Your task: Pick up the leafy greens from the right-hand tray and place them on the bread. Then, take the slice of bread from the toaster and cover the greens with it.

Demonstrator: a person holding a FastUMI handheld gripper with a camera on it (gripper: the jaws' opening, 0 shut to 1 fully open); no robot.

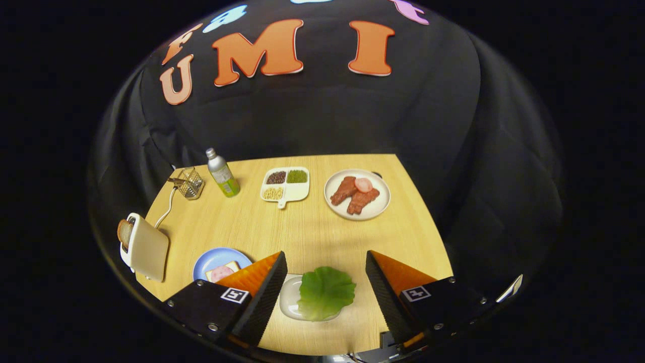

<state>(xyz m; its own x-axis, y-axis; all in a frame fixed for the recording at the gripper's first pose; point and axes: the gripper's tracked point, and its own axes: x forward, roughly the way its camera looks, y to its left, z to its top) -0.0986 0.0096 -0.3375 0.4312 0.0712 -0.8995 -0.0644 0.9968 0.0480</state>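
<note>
2 fingers stand wide apart with nothing held, and the gripper [325,282] hangs above the near edge of the desk [312,227]. Between those fingers lies the leafy greens [325,292], 1 ruffled green leaf draped over a small white tray [288,300], its far edge spilling past the rim. It looks thin, light and floppy, likely to sag or fold when lifted, so I would pinch it at a frilled edge that overhangs the tray, where 1 finger can slide under.

Just beyond the left finger sits a blue plate [211,259] with the bread [224,271] on it, a pink slice on top. Further left stands a cream toaster [146,247] with a browned slice of bread [124,233] poking up; that slice should be stiff and easy to grip by its top edge.

Pale wood grain covers the desk. Farther back stand a bottle [221,174], a small wire basket [190,182], a divided tray of beans [285,184] and a plate of meat [357,194]. Black cloth walls the booth.
</note>
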